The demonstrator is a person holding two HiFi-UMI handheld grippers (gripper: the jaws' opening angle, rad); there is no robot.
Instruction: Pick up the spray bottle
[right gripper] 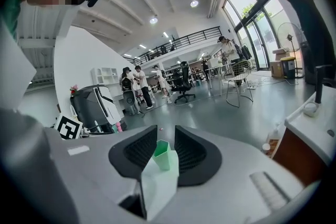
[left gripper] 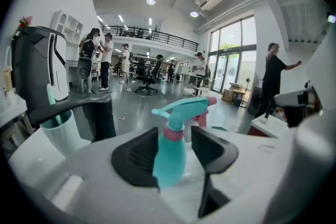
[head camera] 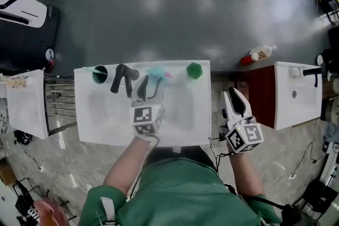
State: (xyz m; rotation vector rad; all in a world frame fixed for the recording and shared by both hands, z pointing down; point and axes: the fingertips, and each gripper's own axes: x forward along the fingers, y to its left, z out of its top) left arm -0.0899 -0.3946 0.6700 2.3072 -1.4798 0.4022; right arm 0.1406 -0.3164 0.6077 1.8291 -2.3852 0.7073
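The teal spray bottle (head camera: 157,75) with a pink collar stands upright at the back of the white sink (head camera: 106,129). My left gripper (head camera: 149,90) hovers over the basin just in front of it. In the left gripper view the spray bottle (left gripper: 169,155) shows in the gap of the left gripper (left gripper: 174,136), whose jaws stand wide and apart from it. My right gripper (head camera: 233,93) hangs beside the sink's right edge with nothing held. In the right gripper view the right gripper (right gripper: 166,136) shows a narrow gap, with a green cup (right gripper: 162,153) far beyond it.
A black faucet (head camera: 123,78) and a teal cup (head camera: 99,74) stand left of the bottle, and the green cup (head camera: 194,70) to its right. A wooden cabinet (head camera: 262,95) and a second sink (head camera: 296,95) lie to the right. Several people stand far off.
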